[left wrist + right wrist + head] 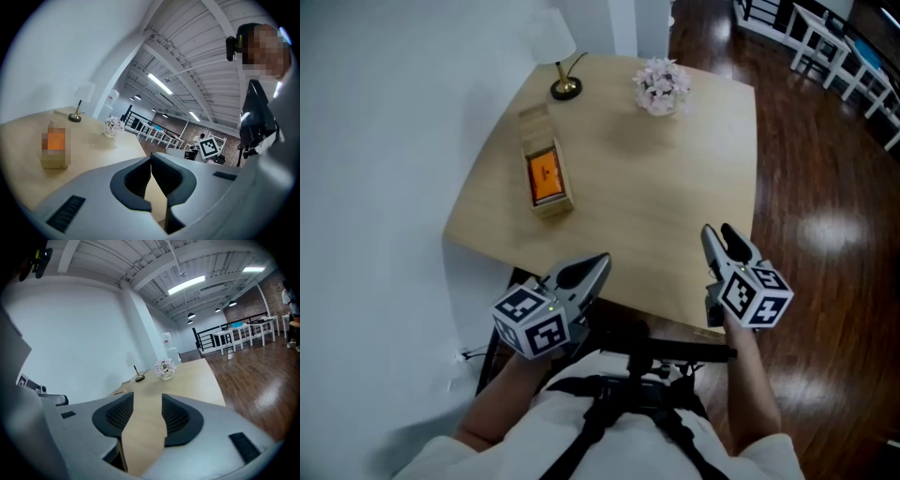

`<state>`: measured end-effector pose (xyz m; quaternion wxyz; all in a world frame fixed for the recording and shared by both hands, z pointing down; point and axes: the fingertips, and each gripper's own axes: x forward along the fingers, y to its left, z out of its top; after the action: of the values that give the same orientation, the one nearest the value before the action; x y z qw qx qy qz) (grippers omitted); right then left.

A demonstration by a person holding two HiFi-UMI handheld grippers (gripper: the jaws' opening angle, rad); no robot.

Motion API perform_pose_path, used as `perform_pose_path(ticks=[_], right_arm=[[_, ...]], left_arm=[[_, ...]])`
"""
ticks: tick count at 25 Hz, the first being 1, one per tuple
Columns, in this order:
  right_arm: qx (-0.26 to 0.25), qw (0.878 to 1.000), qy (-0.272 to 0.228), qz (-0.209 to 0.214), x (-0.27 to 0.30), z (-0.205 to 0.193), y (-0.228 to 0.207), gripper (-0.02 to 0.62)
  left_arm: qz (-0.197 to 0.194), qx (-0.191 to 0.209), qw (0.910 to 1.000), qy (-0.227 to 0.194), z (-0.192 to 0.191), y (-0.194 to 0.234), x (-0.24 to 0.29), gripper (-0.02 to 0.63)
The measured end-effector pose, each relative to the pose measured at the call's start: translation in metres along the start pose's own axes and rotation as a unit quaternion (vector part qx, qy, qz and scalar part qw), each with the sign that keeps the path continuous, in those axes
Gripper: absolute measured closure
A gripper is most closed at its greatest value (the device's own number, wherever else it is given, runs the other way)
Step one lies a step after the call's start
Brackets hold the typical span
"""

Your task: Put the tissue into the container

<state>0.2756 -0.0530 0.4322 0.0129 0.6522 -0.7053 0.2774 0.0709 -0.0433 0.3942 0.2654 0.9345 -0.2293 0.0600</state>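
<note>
Flat orange tissue packet (546, 176) appears to sit in the open light-wood box (551, 208) near the pale wooden table's (666, 187) left edge; left gripper (601, 260) jaws pressed together, right gripper (718, 231) jaws spread, both empty, so open the left before reaching.

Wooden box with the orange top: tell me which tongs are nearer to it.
Left. The left tongs hover over the table's near edge, just below and right of the wooden box. The right tongs are much farther to its right.
</note>
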Motion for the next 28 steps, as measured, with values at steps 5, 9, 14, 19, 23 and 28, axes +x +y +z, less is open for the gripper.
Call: perform_pose_path(ticks=[5,9,14,19,23,28], right_arm=[[0.01,1.0,-0.008,-0.015,-0.006,-0.002,0.007,0.402],[0.02,1.0,-0.007,-0.022,-0.008,-0.007,0.019,0.402],[0.024,0.999,0.002,-0.041,-0.014,-0.023,0.029,0.402],[0.038,0.998,0.006,-0.053,-0.021,-0.039,0.04,0.402],[0.013,0.998,0.018,-0.054,-0.023,-0.048,0.058,0.402],[-0.004,0.998,0.015,-0.056,-0.022,-0.045,0.078,0.402]], left_arm=[[0.006,-0.004,1.0,0.006,0.001,0.019,-0.02,0.612],[0.007,-0.001,1.0,0.007,0.007,0.034,-0.038,0.612],[0.01,-0.004,0.9999,0.008,0.011,0.054,-0.059,0.612],[0.007,-0.008,0.9999,0.012,0.013,0.069,-0.08,0.612],[0.0,-0.015,0.9998,0.015,0.01,0.072,-0.096,0.612],[-0.011,-0.022,0.9995,0.02,0.007,0.074,-0.109,0.612]])
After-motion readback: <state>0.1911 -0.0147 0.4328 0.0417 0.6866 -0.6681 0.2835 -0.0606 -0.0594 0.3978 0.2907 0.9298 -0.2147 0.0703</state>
